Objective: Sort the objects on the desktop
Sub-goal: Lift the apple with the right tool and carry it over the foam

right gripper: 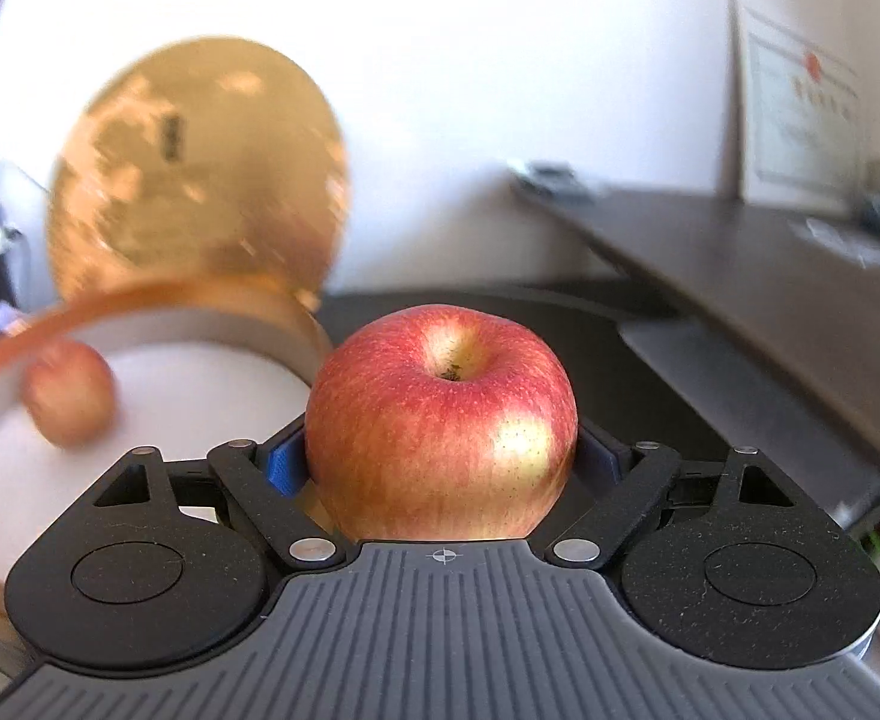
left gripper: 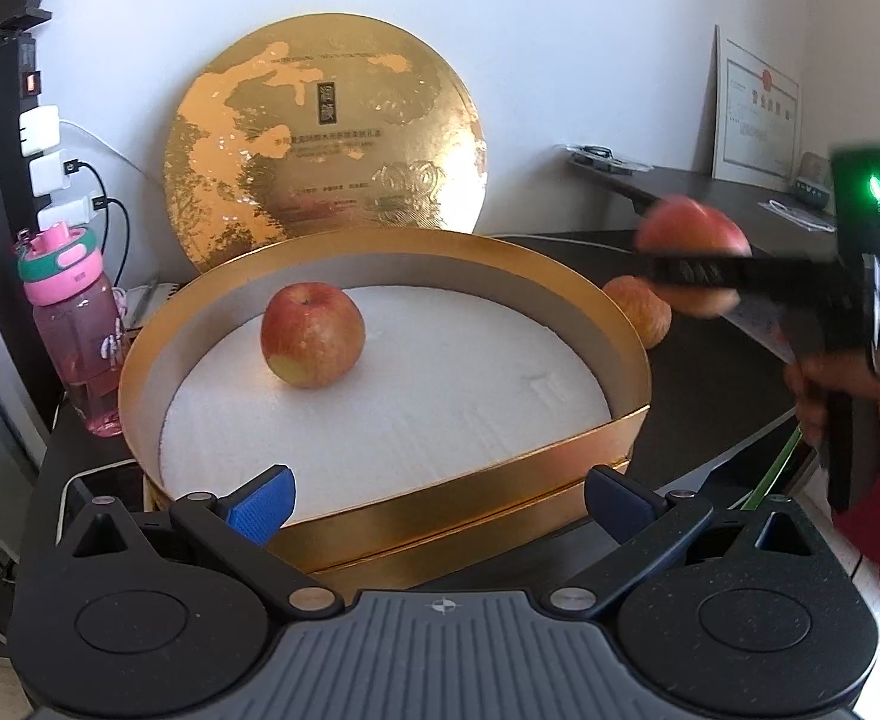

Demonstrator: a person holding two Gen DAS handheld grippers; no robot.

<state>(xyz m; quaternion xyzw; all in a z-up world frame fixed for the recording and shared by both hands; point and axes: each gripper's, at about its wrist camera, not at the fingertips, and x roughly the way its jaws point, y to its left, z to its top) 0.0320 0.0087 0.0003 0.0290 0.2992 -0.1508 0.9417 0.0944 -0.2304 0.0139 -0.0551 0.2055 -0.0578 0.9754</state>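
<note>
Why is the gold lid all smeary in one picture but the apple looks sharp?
Right wrist view: the held apple stays crisp in the right gripper, while the gold lid and box smear. Left wrist view: lid sharp, held apple blurred.

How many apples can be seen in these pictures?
3. One apple lies inside the round gold box. One is held in the right gripper, off the desk. One sits on the desk behind the box, partly hidden.
</note>
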